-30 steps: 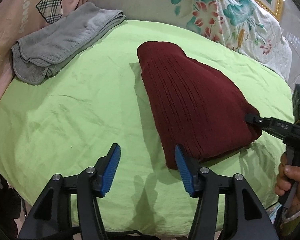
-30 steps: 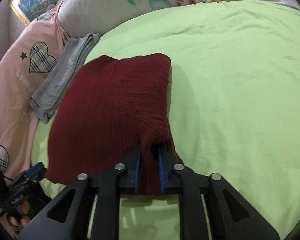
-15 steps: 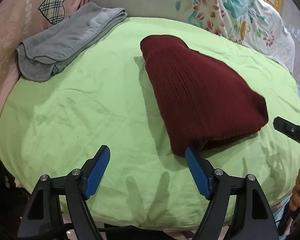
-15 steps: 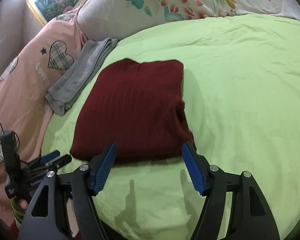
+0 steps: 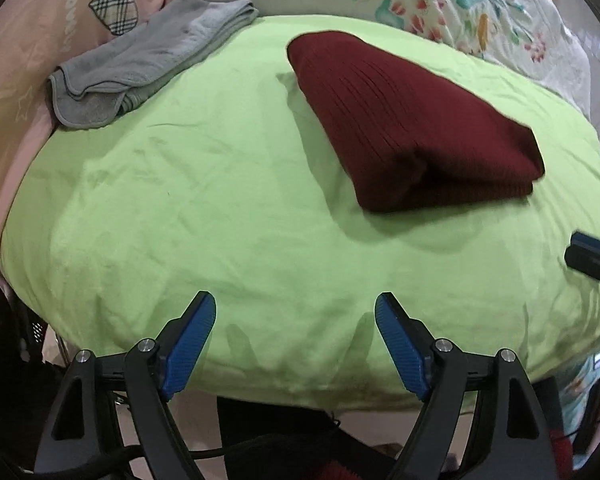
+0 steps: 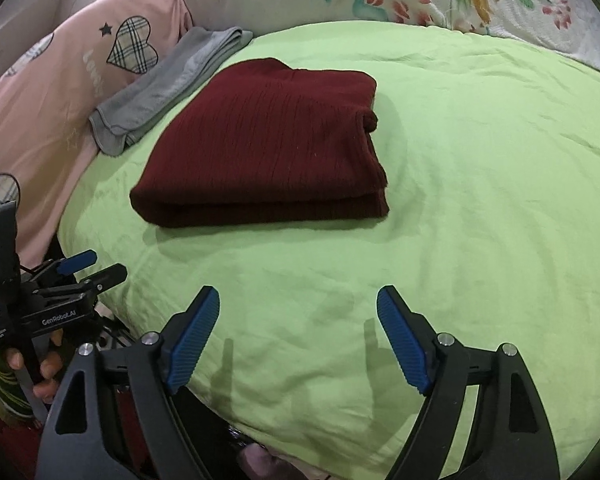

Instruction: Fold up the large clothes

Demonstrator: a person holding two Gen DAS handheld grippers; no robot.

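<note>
A dark red knit sweater (image 5: 404,120) lies folded into a flat rectangle on the green bed sheet (image 5: 220,208); it also shows in the right wrist view (image 6: 268,148). My left gripper (image 5: 295,308) is open and empty, over the near edge of the bed, well short of the sweater. My right gripper (image 6: 298,300) is open and empty, also back from the sweater's near edge. The left gripper shows at the left edge of the right wrist view (image 6: 92,266). One finger of the right gripper shows at the right edge of the left wrist view (image 5: 592,256).
A folded grey towel (image 5: 148,60) lies at the bed's far left, also in the right wrist view (image 6: 168,84). A pink heart-print pillow (image 6: 52,92) and a floral pillow (image 5: 440,4) border the sheet. The bed's near edge drops off below the grippers.
The right gripper let go of the sweater's corner and opened. Both grippers pulled back toward the bed's near edge, away from the folded sweater, which now lies flat.
</note>
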